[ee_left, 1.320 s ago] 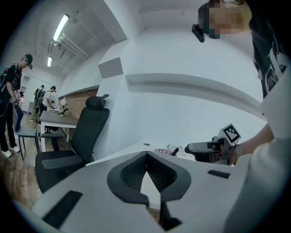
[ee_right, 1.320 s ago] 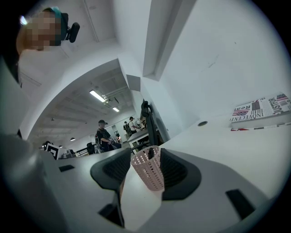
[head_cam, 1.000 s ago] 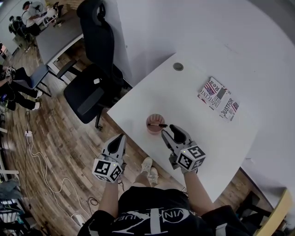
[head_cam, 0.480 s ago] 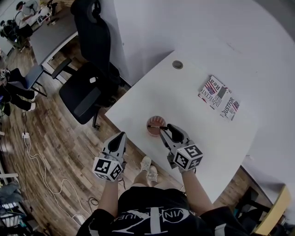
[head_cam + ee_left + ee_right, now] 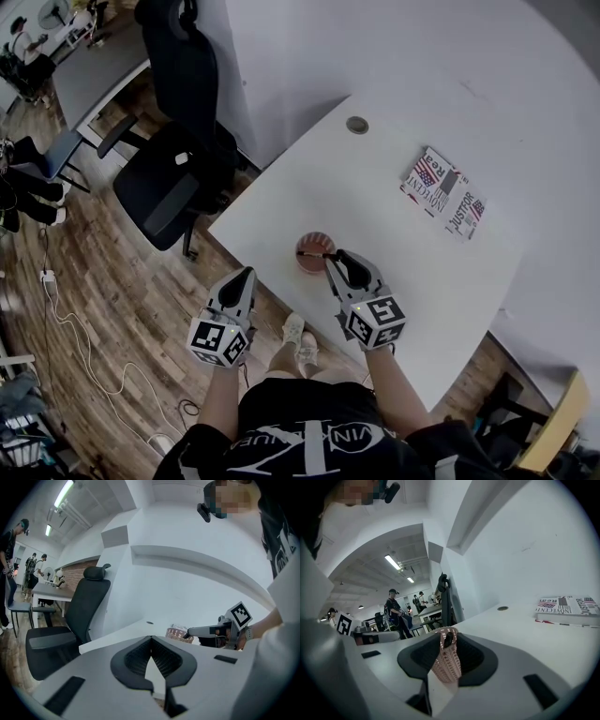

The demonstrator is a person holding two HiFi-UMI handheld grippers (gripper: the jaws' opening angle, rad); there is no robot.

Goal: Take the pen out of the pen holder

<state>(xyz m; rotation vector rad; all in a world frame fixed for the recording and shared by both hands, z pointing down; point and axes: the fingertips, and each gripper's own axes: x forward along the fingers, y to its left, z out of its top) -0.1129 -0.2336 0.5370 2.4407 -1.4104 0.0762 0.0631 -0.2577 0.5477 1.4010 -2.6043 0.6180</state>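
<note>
A pink mesh pen holder (image 5: 310, 246) stands near the front edge of the white table (image 5: 422, 281), with a black pen (image 5: 319, 254) sticking out of it. My right gripper (image 5: 336, 259) reaches the holder's rim from the near side. In the right gripper view the pen's dark end (image 5: 447, 640) and the holder (image 5: 446, 663) sit between the jaws. The jaws have just been closing around the pen end, but a gap remains on both sides. My left gripper (image 5: 244, 281) hangs shut and empty over the floor, left of the table.
A printed book (image 5: 445, 202) lies at the table's far right and a round cable grommet (image 5: 356, 125) at its far edge. A black office chair (image 5: 178, 141) stands left of the table. Cables trail across the wooden floor (image 5: 84, 319). People stand at distant desks (image 5: 393, 611).
The right gripper's jaws stood wide apart beside the holder and have drawn much closer together around the pen end. The left gripper has barely shifted.
</note>
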